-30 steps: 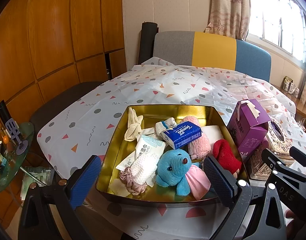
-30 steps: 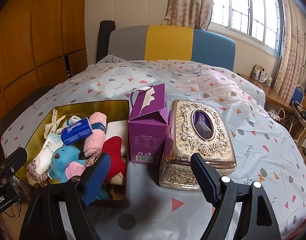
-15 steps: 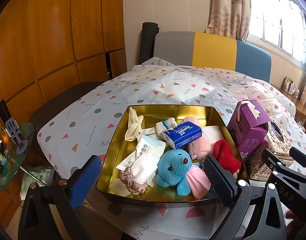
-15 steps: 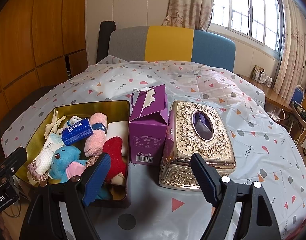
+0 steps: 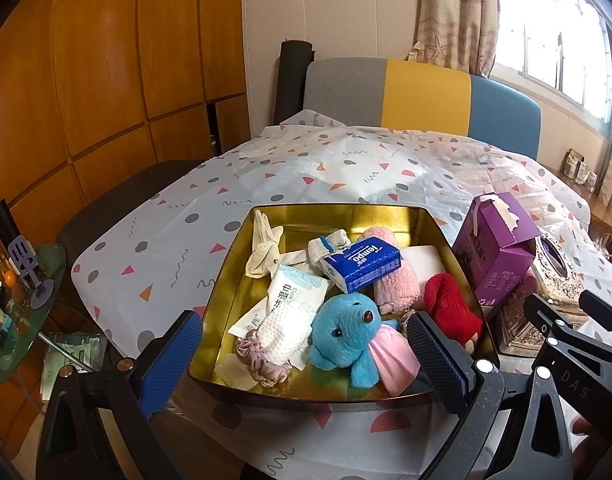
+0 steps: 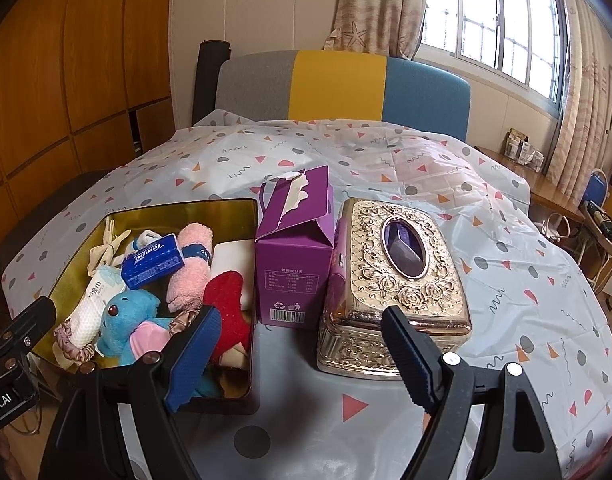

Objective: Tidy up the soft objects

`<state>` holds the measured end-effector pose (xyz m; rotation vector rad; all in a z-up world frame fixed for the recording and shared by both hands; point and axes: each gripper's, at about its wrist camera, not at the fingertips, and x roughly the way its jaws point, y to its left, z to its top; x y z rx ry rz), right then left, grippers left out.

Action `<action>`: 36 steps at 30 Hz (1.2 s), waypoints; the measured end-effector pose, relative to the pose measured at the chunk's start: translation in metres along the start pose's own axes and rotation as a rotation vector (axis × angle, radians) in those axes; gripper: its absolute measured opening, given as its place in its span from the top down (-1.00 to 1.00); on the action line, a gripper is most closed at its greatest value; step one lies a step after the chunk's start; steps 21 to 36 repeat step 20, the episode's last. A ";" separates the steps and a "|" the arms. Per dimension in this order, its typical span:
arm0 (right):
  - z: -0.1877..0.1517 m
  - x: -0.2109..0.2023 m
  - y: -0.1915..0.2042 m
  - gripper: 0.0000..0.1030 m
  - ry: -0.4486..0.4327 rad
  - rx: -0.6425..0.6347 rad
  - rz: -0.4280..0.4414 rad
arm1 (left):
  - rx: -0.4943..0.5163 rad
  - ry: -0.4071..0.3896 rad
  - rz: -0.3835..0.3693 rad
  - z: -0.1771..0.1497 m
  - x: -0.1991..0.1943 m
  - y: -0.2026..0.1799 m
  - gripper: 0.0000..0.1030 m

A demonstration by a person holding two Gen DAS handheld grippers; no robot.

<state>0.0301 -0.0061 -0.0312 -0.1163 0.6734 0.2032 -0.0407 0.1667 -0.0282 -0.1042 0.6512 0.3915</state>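
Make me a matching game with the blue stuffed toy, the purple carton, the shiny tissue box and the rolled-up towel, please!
Things:
1. stuffed toy
2. carton
3. tissue box
4. rolled towel

Descriptions:
A. pink, lying in the gold tray
B. blue, lying in the gold tray
C. purple, standing between the tray and the tissue box
D. gold with embossed roses, on the tablecloth

Pairs: 1-B, 2-C, 3-D, 4-A
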 end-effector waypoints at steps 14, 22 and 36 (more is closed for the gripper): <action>-0.002 0.004 -0.006 -0.62 0.009 0.012 0.000 | -0.001 0.032 -0.013 -0.003 0.010 0.001 -0.90; 0.003 -0.011 -0.032 -0.62 -0.055 0.077 -0.012 | 0.002 0.031 -0.028 0.001 0.014 0.008 -0.92; 0.003 -0.011 -0.032 -0.62 -0.055 0.077 -0.012 | 0.002 0.031 -0.028 0.001 0.014 0.008 -0.92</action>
